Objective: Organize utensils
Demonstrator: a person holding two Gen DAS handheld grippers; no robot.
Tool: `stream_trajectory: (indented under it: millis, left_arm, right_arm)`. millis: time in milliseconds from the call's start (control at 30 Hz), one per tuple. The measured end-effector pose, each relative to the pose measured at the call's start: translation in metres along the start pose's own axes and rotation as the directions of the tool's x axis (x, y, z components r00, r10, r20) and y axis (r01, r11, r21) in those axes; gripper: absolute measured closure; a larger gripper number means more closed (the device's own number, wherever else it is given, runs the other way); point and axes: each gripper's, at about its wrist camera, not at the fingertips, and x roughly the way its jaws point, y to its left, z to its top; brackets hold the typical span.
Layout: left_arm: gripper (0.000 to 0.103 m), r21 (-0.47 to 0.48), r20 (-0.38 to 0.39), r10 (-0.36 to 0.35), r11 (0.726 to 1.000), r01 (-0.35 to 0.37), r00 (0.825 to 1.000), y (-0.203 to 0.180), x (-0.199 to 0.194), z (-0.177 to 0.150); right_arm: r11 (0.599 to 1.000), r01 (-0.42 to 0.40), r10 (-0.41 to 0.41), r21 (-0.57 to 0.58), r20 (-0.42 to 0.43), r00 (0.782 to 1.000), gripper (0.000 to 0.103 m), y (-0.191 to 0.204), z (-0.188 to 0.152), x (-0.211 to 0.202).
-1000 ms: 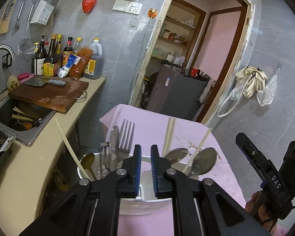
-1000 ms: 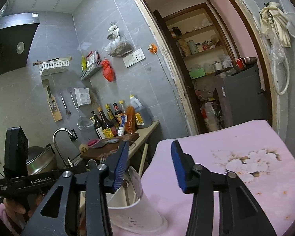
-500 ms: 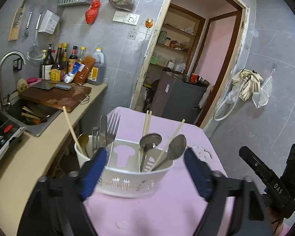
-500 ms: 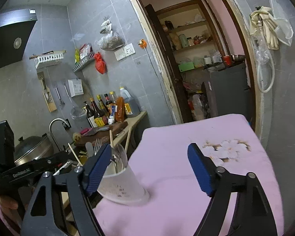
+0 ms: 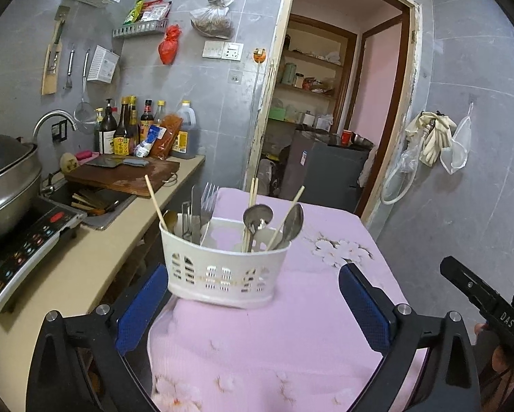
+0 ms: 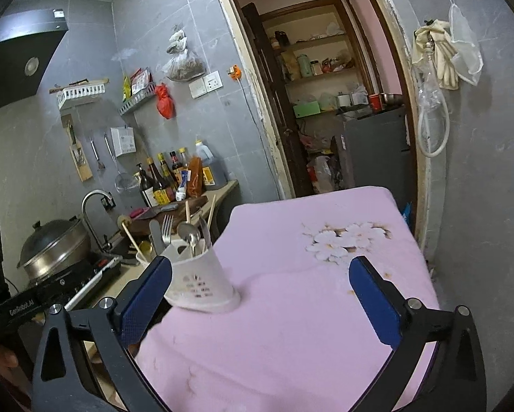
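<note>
Holding both pairs of jaws wide apart, nothing gripped: our left gripper (image 5: 253,304) frames the white perforated plastic caddy (image 5: 224,267), our right gripper (image 6: 260,295) sits back over the pink floral tablecloth (image 6: 291,326). Left view alone shows the divider: fork (image 5: 208,202) and knife left, steel spoons (image 5: 257,216) and chopsticks right. Right view alone shows the range hood (image 6: 20,65) and the caddy near the table's left edge.

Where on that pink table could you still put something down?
The pink cloth is bare between the white utensil caddy and the flower print, and in front of both. The counter is crowded: cutting board, bottles, cooktop.
</note>
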Motion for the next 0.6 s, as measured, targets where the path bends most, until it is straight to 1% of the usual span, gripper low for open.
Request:
stream_trajectory:
  millis: [133,300,433,600]
  left_arm:
    - [0.003,0.005,0.002,-0.002,1.0,0.002,1.0,-0.002,-0.016,-0.009]
    - [0.003,0.044,-0.008,-0.012,0.999,0.012,1.0,-0.003,-0.029,-0.013]
    - [0.003,0.051,0.002,-0.022,0.998,0.022,1.0,-0.002,-0.043,-0.016]
    - [0.003,0.069,0.007,-0.022,0.997,0.021,1.0,-0.004,-0.052,-0.02]
  right_arm:
    - [0.999,0.027,-0.027,-0.024,0.011,1.0,0.001,0.003,-0.006,-0.026]
    - [0.996,0.067,-0.066,-0.053,0.027,0.997,0.001,0.014,-0.008,-0.055]
    - [0.994,0.097,-0.095,-0.05,0.043,0.995,0.001,0.02,-0.009,-0.072]
    - [0.993,0.118,-0.118,-0.02,0.041,0.992,0.001,0.026,-0.013,-0.082]
